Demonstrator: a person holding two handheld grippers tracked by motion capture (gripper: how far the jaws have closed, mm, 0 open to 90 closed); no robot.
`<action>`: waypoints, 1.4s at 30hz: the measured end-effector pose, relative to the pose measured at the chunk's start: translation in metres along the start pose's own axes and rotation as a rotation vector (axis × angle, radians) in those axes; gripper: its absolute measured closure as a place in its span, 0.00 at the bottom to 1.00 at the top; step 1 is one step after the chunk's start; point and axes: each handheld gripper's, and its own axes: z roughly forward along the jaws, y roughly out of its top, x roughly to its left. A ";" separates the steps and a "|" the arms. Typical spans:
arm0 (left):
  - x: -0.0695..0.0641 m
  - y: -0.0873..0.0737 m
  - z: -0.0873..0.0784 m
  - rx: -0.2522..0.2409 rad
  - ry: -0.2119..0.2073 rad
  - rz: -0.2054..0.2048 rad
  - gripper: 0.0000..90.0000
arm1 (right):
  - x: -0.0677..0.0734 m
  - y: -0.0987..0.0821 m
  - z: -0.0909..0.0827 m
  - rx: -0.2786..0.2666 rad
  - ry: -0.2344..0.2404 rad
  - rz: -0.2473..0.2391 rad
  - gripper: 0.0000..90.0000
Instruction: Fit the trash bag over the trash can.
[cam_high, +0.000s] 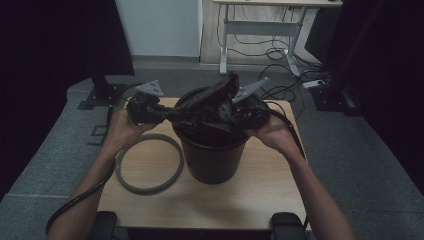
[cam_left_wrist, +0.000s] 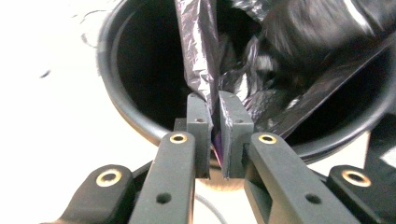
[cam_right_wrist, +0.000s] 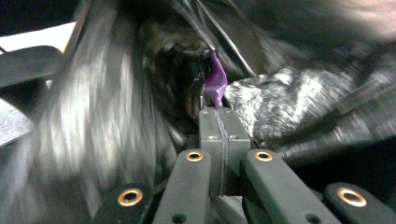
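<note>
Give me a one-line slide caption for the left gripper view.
Left gripper shut on the black bin liner, at the rim of the black bucket.

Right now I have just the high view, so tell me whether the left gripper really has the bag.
Observer: Yes. The left gripper is shut on a fold of the black bag, above the bin rim.
Operator: Report the right one.
Observer: The right gripper is shut too, pinching thin bag film.
Operator: Check the bin's inside on the left.
Observer: Its inner wall there is bare; the bag hangs toward the middle.
</note>
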 end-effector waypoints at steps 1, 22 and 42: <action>0.002 -0.001 0.000 -0.001 0.008 -0.005 0.92 | -0.003 -0.004 -0.004 -0.004 -0.008 0.006 0.99; 0.033 -0.025 -0.010 0.059 0.163 -0.075 0.87 | -0.054 -0.078 -0.057 0.013 -0.144 0.188 0.99; 0.040 0.012 -0.017 0.015 0.096 -0.036 0.35 | -0.063 -0.030 -0.075 -0.067 -0.156 0.207 0.44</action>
